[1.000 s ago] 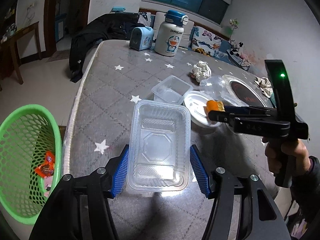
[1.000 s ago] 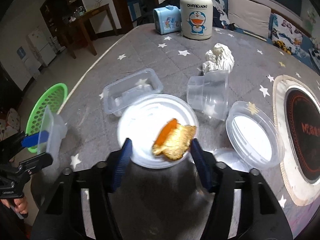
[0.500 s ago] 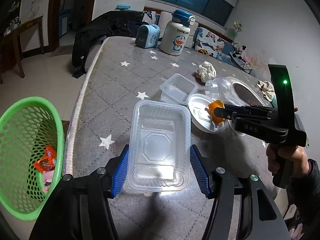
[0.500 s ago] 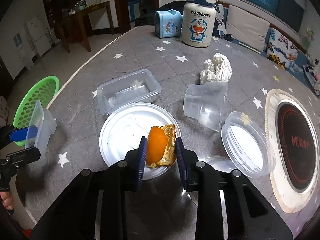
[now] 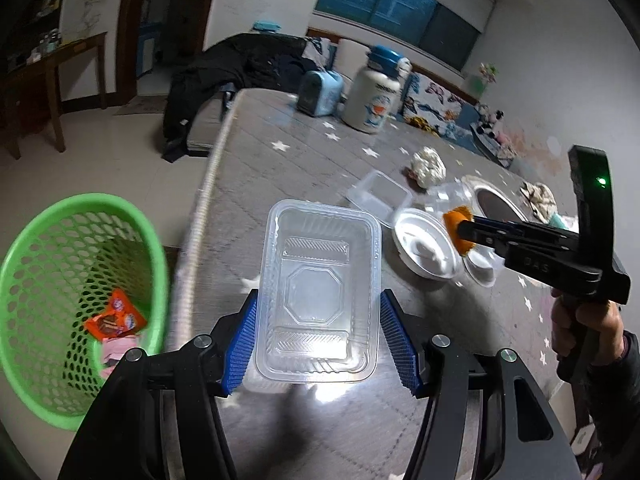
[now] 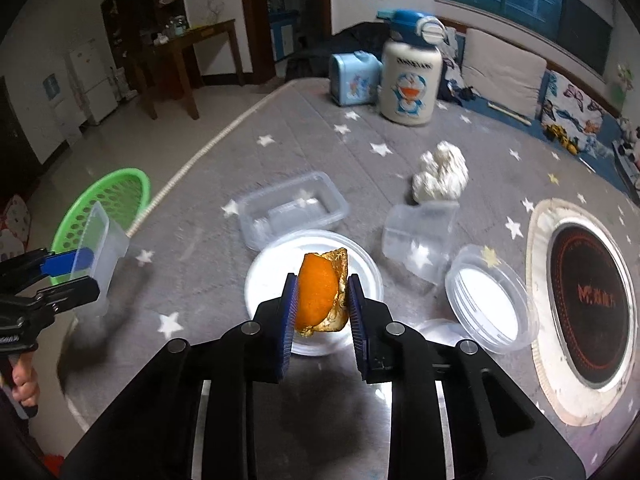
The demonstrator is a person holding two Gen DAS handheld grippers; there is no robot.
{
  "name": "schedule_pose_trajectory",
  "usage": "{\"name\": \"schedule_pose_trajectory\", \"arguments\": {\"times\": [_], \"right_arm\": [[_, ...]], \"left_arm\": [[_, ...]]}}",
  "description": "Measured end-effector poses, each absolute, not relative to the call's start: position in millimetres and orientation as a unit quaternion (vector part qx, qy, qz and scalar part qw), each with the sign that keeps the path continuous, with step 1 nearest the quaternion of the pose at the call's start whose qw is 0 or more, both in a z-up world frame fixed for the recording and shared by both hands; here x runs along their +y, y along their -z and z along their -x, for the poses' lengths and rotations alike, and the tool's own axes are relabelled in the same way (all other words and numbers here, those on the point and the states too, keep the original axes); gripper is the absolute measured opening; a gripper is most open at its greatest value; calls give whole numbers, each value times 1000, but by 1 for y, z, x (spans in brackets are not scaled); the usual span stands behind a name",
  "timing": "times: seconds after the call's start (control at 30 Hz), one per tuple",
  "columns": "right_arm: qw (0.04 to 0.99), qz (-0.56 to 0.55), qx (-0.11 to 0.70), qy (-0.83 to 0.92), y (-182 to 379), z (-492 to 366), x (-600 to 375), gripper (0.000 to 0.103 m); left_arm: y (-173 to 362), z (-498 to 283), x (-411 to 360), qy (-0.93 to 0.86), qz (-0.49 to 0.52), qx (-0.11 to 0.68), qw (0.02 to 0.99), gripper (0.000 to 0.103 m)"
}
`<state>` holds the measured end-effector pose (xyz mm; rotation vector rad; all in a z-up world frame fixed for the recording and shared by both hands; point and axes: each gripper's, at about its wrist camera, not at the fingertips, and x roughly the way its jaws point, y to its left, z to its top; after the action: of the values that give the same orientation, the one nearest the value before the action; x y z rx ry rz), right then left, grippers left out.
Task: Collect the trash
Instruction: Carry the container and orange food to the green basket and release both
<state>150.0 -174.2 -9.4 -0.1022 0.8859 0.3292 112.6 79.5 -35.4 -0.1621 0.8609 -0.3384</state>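
Note:
My left gripper is shut on a clear rectangular plastic tray, held above the grey star-patterned table near its left edge. My right gripper is shut on an orange peel, lifted just above a round white lid. In the left wrist view the right gripper shows at the right with the orange peel in its tips. The right wrist view shows the left gripper and its tray at far left. A green mesh basket stands on the floor left of the table.
On the table lie another clear rectangular tray, a tipped clear cup, a round clear container, a crumpled white tissue, a cartoon flask, a small blue case and an induction hob. Wrappers lie in the basket.
My right gripper has shut on the orange peel and lifted it off the white lid. The left gripper, still holding its tray, has drifted toward the green basket.

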Motion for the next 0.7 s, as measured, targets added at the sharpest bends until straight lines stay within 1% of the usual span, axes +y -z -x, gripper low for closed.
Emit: {"name": "schedule_pose_trajectory", "arguments": {"times": [0.37,0.7], "right_arm": [[881,40,415,-222,-11,-148,-126,25],[872,56,409,-264,-16,-150,-73,25]], "left_arm": [[26,-100,168,63,98,405,907,57],[65,-122,225,5,126,449,885,57]]}}
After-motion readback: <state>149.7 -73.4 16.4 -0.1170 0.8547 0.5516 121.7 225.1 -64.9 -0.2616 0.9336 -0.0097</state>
